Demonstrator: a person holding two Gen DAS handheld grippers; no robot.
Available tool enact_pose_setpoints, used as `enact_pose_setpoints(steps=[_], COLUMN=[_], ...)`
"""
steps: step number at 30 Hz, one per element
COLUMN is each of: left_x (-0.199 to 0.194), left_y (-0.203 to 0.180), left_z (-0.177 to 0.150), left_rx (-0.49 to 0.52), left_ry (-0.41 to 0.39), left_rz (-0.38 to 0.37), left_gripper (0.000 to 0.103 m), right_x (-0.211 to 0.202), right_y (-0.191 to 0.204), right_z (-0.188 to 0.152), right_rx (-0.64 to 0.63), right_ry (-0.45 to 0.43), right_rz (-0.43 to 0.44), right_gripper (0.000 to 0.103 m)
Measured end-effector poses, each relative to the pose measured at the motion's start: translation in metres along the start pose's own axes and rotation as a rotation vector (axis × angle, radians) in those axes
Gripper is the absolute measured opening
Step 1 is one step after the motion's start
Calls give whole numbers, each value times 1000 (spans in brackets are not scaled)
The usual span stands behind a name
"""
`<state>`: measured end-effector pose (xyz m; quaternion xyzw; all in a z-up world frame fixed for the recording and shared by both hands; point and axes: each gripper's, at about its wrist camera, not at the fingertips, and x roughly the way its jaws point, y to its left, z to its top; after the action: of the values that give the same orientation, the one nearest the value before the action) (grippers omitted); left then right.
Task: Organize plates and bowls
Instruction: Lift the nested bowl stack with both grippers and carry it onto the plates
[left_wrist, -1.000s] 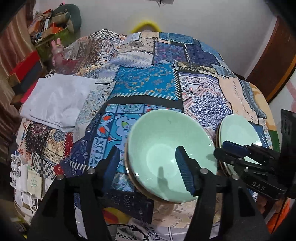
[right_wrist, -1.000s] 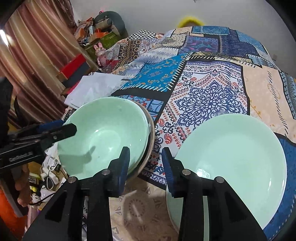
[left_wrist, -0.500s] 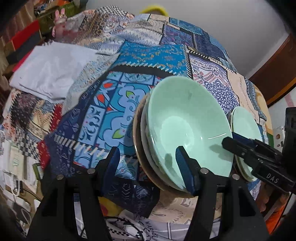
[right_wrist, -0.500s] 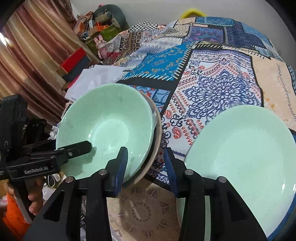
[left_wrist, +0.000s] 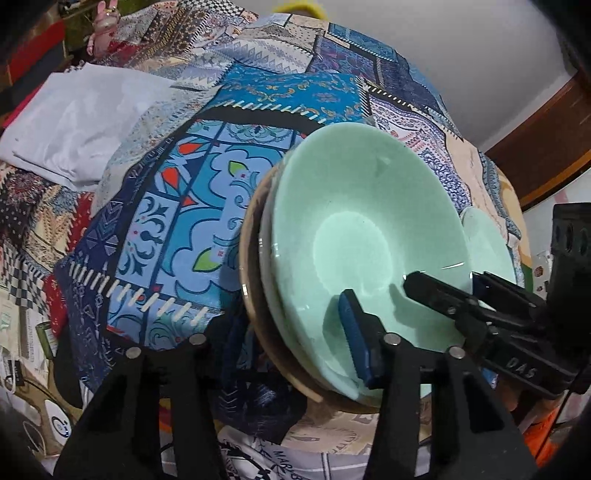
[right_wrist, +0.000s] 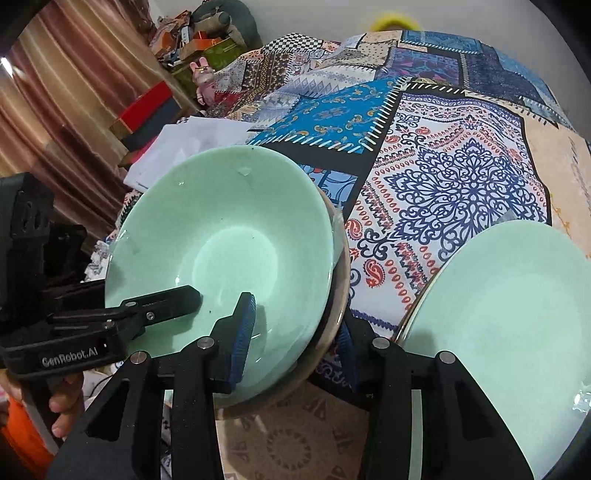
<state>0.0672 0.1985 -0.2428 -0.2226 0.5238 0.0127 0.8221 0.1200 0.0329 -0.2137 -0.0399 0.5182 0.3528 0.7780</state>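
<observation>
Bowls: we have a nested stack with a glossy mint-green ceramic bowl on top, a paler bowl under it and a tan-rimmed dish at the bottom, tilted up at the near edge of the bed.
Plate: a flat mint-green ceramic plate lies apart on the patchwork bedspread, to the right of the stack and not touching it.
Left gripper: our left gripper straddles the stack's near-left rim, one blue pad inside the top bowl and the other behind the stack's outer wall; its jaws have just been closing, to a middling gap. We cannot tell whether the pads already press.
Right gripper: our right gripper straddles the near-right rim likewise, jaws fairly narrow and just now easing apart; contact is again unclear.
Done: we judge the bowls gathered into one pile.
Left: we judge the pile still needs setting down or carrying off, and the plate needs a settled place.
Elsewhere: a folded white cloth lies further back.
</observation>
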Motion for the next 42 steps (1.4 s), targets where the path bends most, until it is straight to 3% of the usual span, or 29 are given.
enact_pose_setpoints(steps=[7, 19, 42], left_x=[-1, -6, -55], left_y=[-10, -19, -83], left_z=[-1, -3, 11], left_rx=[38, 73, 177], left_ry=[-39, -87, -207], left_rz=[44, 85, 45], left_gripper=[43, 43, 43], right_x=[-2, -11, -94], right_y=[-5, -5, -21], right_z=[1, 3, 5], right_rx=[28, 50, 77], right_ry=[-12, -41, -221], right_rz=[-10, -23, -75], right_gripper=[31, 29, 29])
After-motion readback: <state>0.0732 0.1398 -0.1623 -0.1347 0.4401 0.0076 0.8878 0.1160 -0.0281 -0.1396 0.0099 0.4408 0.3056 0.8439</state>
